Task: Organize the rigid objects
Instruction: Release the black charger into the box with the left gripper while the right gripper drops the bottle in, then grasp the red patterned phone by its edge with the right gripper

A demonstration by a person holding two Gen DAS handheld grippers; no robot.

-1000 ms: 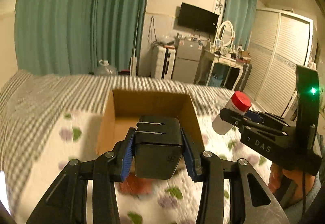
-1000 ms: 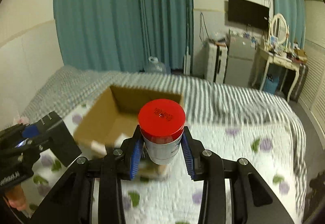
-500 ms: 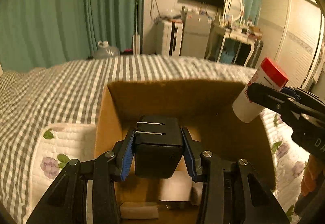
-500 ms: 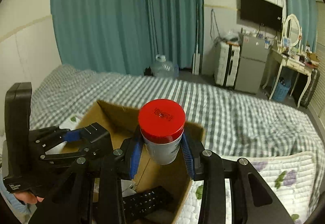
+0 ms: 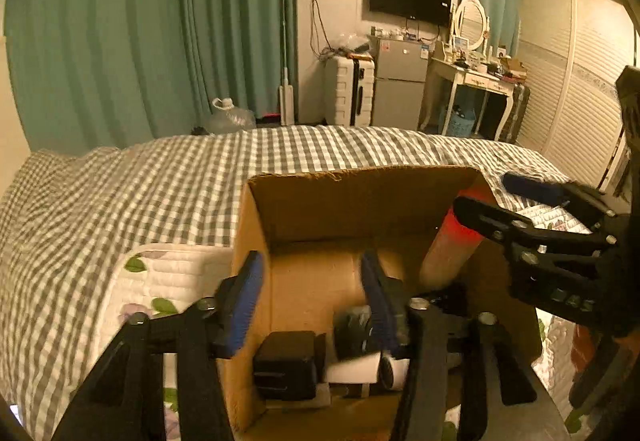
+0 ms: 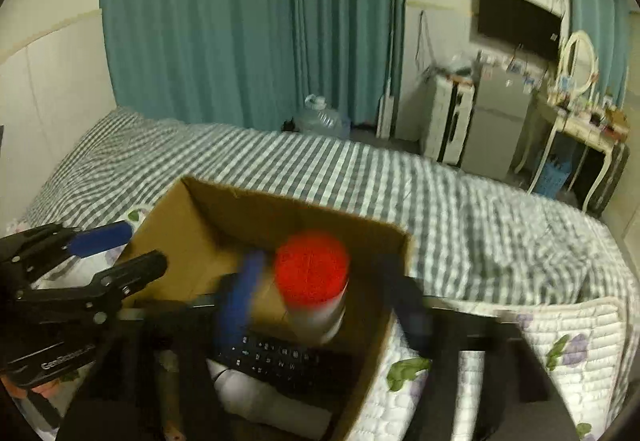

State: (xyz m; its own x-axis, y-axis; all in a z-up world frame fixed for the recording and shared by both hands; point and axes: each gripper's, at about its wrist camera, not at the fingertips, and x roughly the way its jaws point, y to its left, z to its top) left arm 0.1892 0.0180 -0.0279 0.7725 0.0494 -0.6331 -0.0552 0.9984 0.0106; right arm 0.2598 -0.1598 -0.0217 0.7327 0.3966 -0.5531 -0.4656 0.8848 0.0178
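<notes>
An open cardboard box sits on the bed. My left gripper is open over the box; the black cube-shaped block lies in the box below it, free of the pads. My right gripper is open with its pads spread wide; the white bottle with a red cap sits blurred between them inside the box, touching neither pad. The bottle also shows in the left wrist view. A black remote control and a white roll lie in the box.
The bed has a green-checked sheet and a white floral quilt. Teal curtains, a white suitcase, a small fridge and a dressing table stand beyond the bed.
Both grippers have opened. The black block has dropped from the left gripper into the box. The red-capped bottle has left the right gripper's pads and is dropping into the box.
</notes>
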